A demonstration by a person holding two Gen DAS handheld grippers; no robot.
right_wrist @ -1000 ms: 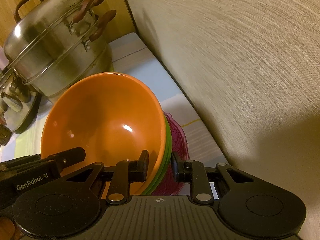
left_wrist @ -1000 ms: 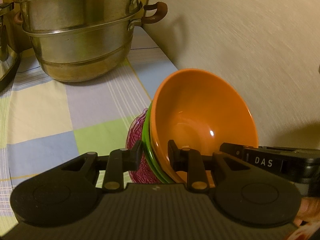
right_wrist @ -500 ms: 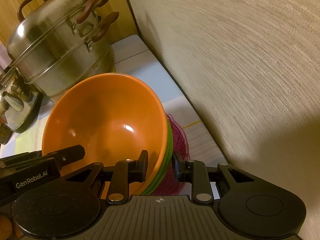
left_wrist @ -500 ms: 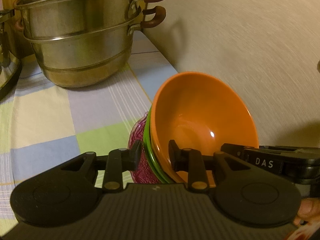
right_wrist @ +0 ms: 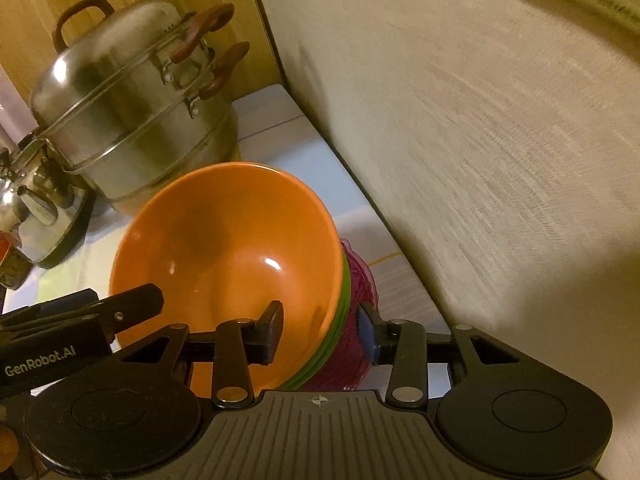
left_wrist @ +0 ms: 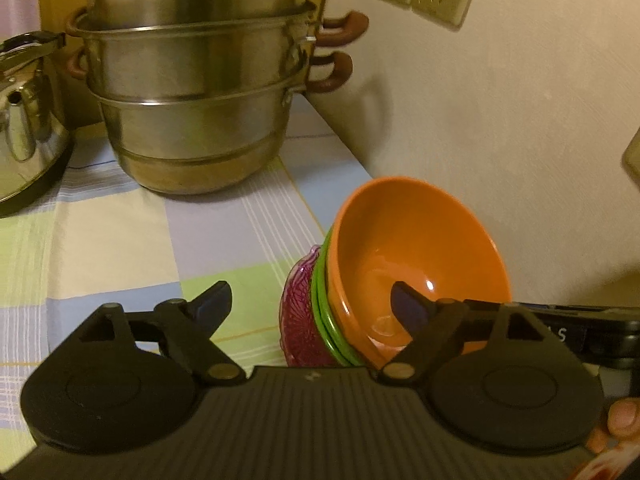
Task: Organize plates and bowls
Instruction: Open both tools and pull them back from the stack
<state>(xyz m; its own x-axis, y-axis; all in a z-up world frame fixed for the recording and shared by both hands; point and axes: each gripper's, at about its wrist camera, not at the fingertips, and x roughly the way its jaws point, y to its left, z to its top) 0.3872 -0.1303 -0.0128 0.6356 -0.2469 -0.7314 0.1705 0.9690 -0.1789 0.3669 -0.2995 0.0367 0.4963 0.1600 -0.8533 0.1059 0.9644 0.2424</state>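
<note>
With the orange bowl (left_wrist: 416,256) nested on green plates (left_wrist: 326,312) and a purple dish (left_wrist: 298,312) at lower right, both the left gripper (left_wrist: 312,300) and right gripper (right_wrist: 320,322) have just been opened and nothing is clasped, so stacking seems finished.

Left gripper (left_wrist: 310,306) now spread wide off the bowl stack (left_wrist: 360,304), right gripper (right_wrist: 320,330) jaws newly parted.

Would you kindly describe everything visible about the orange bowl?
The orange bowl is glossy, plain and deep, probably plastic or melamine, and empty. It sits nested as the top piece of a stack, over green dishes and a purple ribbed dish, which stands on the checked tablecloth close to the wall. The open jaws of both grippers, just widened, straddle the stack's rims without pressing them.
</note>
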